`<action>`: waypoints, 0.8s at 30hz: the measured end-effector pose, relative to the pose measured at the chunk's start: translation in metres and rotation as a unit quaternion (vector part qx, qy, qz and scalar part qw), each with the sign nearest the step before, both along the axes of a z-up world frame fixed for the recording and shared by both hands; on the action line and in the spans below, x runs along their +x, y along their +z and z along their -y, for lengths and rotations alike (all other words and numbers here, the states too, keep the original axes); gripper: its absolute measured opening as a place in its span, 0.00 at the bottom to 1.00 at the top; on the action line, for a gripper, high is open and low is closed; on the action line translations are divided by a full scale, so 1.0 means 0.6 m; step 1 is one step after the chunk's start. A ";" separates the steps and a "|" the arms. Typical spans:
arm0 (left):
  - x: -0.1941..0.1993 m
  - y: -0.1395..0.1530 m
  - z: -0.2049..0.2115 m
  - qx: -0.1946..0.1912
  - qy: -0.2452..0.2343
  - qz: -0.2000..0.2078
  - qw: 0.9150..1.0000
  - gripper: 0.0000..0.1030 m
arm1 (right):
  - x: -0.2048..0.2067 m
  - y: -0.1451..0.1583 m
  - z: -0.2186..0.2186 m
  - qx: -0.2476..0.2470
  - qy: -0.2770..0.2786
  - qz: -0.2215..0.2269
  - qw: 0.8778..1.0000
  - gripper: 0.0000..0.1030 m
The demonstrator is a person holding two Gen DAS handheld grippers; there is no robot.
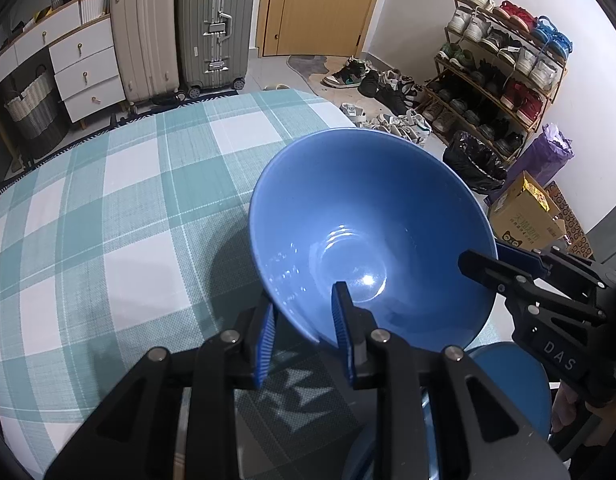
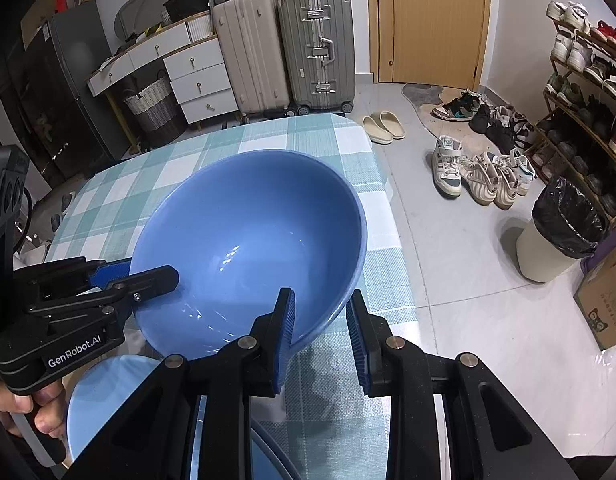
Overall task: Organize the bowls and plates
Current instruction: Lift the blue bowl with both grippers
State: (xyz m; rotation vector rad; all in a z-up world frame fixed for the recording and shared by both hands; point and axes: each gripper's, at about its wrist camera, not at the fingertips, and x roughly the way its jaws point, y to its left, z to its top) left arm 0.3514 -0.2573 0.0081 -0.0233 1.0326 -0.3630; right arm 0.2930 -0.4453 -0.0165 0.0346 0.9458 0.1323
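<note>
A large blue bowl [image 1: 372, 208] [image 2: 247, 232] hangs tilted over the teal checked tablecloth [image 1: 107, 208] [image 2: 155, 168], held at two sides of its rim. My left gripper [image 1: 303, 304] is shut on the near-left rim, one pad inside and one outside; in the right wrist view this left gripper [image 2: 143, 272] bites the bowl's left edge. My right gripper [image 2: 320, 296] is shut on the near-right rim, and that right gripper [image 1: 488, 254] appears at the bowl's right edge. Another blue dish [image 1: 508, 380] [image 2: 99, 392] lies below, near me.
Two suitcases [image 2: 283, 44], a white drawer unit [image 2: 195, 76] and a woven basket [image 2: 151, 108] stand beyond the table. Right of the table are loose shoes [image 2: 480, 172], a shoe rack [image 1: 504, 68], a lined bin [image 2: 560, 232] and a cardboard box [image 1: 524, 212].
</note>
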 end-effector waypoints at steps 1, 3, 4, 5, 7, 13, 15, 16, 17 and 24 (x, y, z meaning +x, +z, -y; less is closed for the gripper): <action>0.000 0.000 0.000 0.001 0.000 0.000 1.000 0.25 | 0.000 0.001 0.001 0.000 0.000 0.001 1.000 0.25; 0.000 0.001 0.001 0.001 0.000 0.001 1.000 0.25 | -0.001 0.002 0.002 0.000 0.000 0.001 1.000 0.25; 0.001 0.002 0.000 0.001 0.000 0.002 1.000 0.25 | -0.001 0.002 0.002 0.000 0.000 0.001 1.000 0.25; 0.001 0.002 0.001 0.001 0.000 0.002 1.000 0.25 | -0.001 0.002 0.003 0.001 0.000 0.002 1.000 0.25; 0.001 0.003 0.001 0.002 0.000 0.003 1.000 0.25 | -0.001 0.002 0.002 0.000 0.000 0.002 1.000 0.25; 0.001 0.011 -0.001 0.003 0.000 0.008 1.000 0.25 | -0.003 0.009 0.006 0.000 0.000 0.004 1.000 0.25; 0.000 0.013 -0.001 0.003 0.000 0.010 1.000 0.25 | -0.004 0.015 0.007 -0.001 -0.001 0.007 1.000 0.25; -0.002 0.015 0.000 0.003 0.000 0.011 1.000 0.25 | -0.004 0.017 0.008 -0.001 -0.001 0.008 1.000 0.25; -0.003 0.016 0.000 0.003 0.000 0.013 1.000 0.25 | -0.005 0.019 0.008 -0.001 -0.001 0.010 1.000 0.25; -0.012 0.033 0.002 0.003 0.000 0.023 1.000 0.25 | -0.015 0.035 0.008 -0.002 -0.001 0.020 1.000 0.25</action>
